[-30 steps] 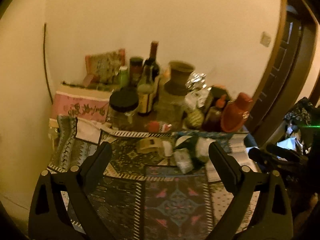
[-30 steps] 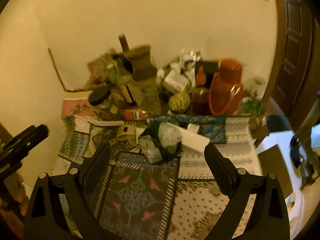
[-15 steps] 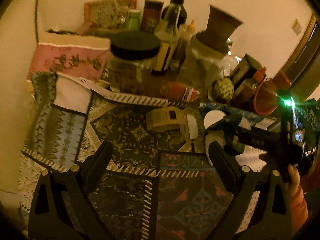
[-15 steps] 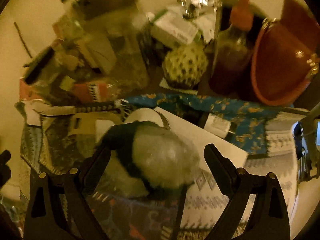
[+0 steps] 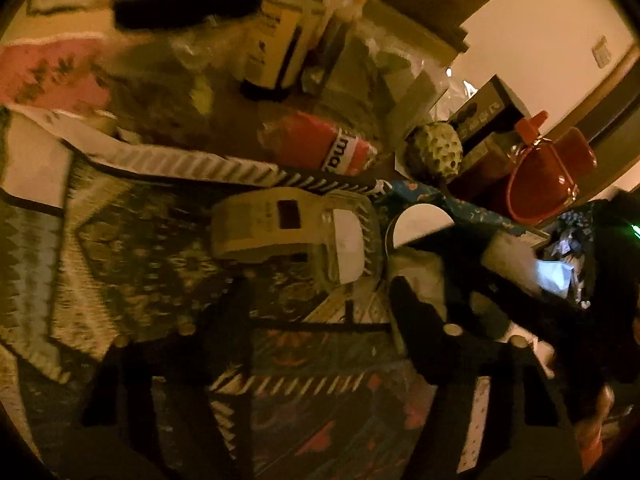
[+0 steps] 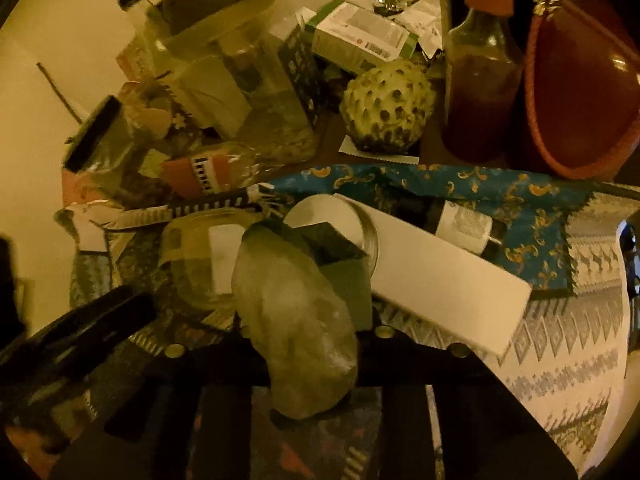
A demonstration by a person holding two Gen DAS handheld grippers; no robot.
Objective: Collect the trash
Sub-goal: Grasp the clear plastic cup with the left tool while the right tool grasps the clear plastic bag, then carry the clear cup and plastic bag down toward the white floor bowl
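Observation:
My right gripper (image 6: 308, 344) is shut on a crumpled pale plastic bag (image 6: 296, 320), which bulges up between its fingers just above the patterned cloth (image 6: 560, 360). Left of the bag lies a crushed clear plastic cup with a white label (image 6: 212, 256). In the left wrist view that clear cup (image 5: 344, 244) lies beside a yellowish tape roll (image 5: 256, 228), just ahead of my left gripper (image 5: 324, 304). Its jaws are closing, with nothing pressed between the pads. The right gripper (image 5: 500, 304) shows as a dark shape at the right.
Behind the trash stand a custard apple (image 6: 384, 108), a sauce bottle with an orange cap (image 6: 480, 92), a red pouch (image 6: 580, 92), several jars and boxes, and a red tube (image 5: 320, 148). A long white box (image 6: 440, 276) lies right of the bag. The wall is close behind.
Both grippers came down close to the cloth. The right one shut on the pale bag. The left one moved up to the tape roll and clear cup, and its jaws narrowed.

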